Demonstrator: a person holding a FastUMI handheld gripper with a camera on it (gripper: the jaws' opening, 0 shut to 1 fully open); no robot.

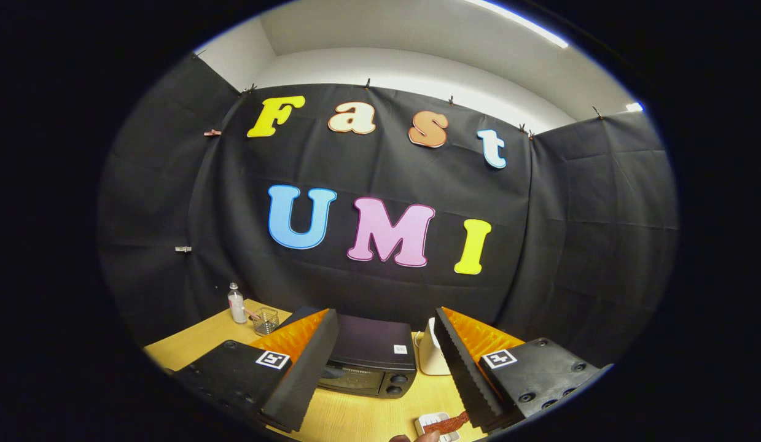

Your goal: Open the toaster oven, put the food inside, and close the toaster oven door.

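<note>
Gripper [386, 368] hung spread and empty above the tabletop [355, 417], oven [368, 359] dead ahead between its fingers, door shut; food [446, 422] lay nearer, by the right finger.

A toaster oven [368, 359] sits on a pale wood-grain table [355, 417] with a smooth, lightly shiny surface. The oven's casing looks like dark painted metal with a dull sheen; its door is glossy glass and its knobs look like black plastic. Beside it stands a smooth, glossy white jug [430, 356], plastic or ceramic. A clear plastic bottle [236, 304] and a wire-mesh metal cup [266, 320] stand farther back. The gripper [380, 368], fingers spread wide, has matt, ridged pads [463, 368] and hard matt plastic housings. The booth wall [570, 245] is matt, creased cloth.
</note>
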